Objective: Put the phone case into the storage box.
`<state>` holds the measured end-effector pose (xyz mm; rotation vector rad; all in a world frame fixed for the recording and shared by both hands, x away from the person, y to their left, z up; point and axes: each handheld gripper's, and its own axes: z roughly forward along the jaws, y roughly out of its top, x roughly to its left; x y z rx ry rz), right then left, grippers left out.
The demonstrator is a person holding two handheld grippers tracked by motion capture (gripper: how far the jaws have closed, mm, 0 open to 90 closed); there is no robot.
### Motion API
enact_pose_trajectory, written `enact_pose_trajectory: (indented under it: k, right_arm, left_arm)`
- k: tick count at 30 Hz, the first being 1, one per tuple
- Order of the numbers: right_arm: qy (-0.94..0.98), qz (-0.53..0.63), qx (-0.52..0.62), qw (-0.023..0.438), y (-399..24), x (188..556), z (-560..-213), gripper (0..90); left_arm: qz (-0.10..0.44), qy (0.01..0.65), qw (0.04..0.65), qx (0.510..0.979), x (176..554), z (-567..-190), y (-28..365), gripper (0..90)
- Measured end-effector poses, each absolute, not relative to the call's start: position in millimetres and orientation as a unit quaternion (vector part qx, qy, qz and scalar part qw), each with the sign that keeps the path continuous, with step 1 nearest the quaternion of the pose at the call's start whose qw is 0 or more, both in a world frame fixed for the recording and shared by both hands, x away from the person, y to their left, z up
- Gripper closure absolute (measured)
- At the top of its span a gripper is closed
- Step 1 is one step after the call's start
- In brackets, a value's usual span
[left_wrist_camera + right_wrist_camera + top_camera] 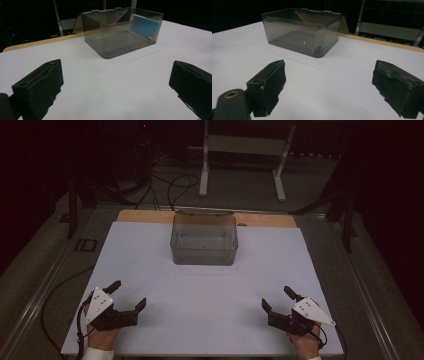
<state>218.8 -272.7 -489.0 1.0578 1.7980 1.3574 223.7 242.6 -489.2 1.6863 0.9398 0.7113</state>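
A clear smoky plastic box point(203, 240) sat in the upper middle of the high view, on the white sheet point(210, 315) near its far edge, with its hinged lid tipped back over a strip of bare wooden tabletop point(145, 216). In the left gripper view the box point(120, 32) stood in the upper centre, a blue patch showing on its right end wall; in the right gripper view it point(299, 31) lay in the upper left. A broad stretch of bare white sheet ran from the box down to both tools. The left gripper point(129, 296) rested at the lower left of the high view, jaws spread wide and holding nothing. The right gripper point(278, 298) rested at the lower right, likewise released. Both sat close to the sheet's near edge, well apart from each other and from the box.
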Motion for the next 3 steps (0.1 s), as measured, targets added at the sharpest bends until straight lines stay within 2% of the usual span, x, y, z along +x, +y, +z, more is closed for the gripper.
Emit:
enact_pose_trajectory:
  k: [3]
  right_arm:
    - [0.683, 0.519, 0.404, 0.316, -272.8, 219.2, -488.4, 11.3]
  left_arm:
    - [0.295, 0.391, 0.514, 0.704, 223.9, -489.9, 240.8, 0.2]
